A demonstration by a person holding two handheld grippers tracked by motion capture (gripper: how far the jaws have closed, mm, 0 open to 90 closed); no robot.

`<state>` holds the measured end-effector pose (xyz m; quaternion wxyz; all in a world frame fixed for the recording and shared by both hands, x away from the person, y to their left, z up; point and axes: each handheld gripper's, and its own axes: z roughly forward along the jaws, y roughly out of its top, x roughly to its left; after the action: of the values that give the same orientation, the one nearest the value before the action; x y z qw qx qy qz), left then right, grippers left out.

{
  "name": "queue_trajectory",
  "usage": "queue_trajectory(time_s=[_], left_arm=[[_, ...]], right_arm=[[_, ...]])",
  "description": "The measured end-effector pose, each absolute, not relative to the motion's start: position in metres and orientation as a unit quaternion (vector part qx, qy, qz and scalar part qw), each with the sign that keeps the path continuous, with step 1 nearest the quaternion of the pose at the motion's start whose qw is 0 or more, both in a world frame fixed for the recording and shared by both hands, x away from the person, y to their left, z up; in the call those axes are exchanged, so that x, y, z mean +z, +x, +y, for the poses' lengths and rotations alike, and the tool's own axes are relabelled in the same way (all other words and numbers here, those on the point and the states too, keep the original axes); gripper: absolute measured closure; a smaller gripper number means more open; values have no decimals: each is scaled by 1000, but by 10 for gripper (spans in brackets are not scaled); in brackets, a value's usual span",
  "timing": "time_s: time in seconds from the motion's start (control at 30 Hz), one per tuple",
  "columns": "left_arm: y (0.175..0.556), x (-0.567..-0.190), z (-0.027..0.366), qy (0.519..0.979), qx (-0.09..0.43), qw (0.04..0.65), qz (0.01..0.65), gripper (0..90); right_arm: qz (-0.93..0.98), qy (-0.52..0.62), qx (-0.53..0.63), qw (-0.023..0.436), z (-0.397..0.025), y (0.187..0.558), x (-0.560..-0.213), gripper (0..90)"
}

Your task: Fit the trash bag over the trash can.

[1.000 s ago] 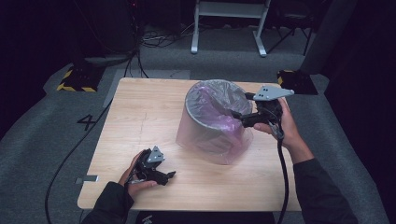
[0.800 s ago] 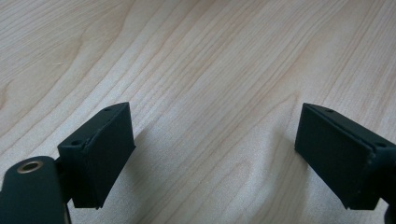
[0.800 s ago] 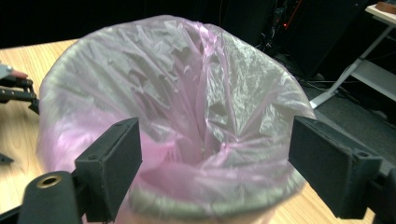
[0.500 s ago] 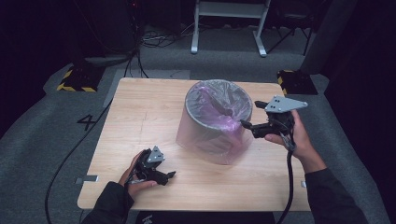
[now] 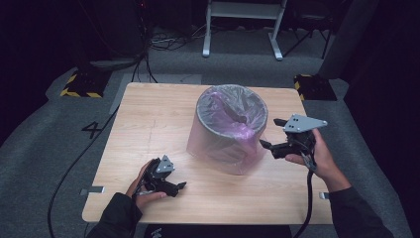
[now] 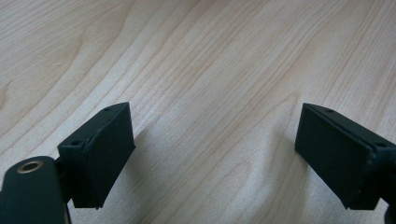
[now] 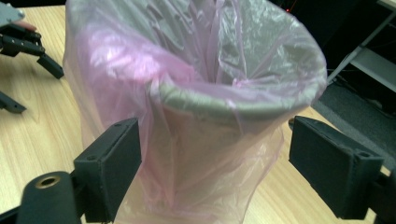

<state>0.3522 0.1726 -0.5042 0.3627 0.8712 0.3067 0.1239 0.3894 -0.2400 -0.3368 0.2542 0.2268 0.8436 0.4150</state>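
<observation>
Pink plastic liner (image 5: 233, 116) draped over grey bin (image 5: 225, 144) on wooden table (image 5: 148, 124), right gripper (image 5: 272, 147) spread wide beside it, empty, left gripper (image 5: 181, 187) parted wide, empty, low over table.

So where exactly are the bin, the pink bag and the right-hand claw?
bin (image 5: 229, 90), high view, on its grey rim.
pink bag (image 7: 121, 60), right gripper view, on the film draped over the side.
right gripper (image 5: 270, 137), high view, midway between its open fingertips.
</observation>
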Motion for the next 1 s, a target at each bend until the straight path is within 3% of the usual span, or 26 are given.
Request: queue_trajectory(time_s=[1.0], left_arm=[[352,-504,173,871,124,362,308,113]], right_arm=[[874,251,348,229,-264,379,-411,166]])
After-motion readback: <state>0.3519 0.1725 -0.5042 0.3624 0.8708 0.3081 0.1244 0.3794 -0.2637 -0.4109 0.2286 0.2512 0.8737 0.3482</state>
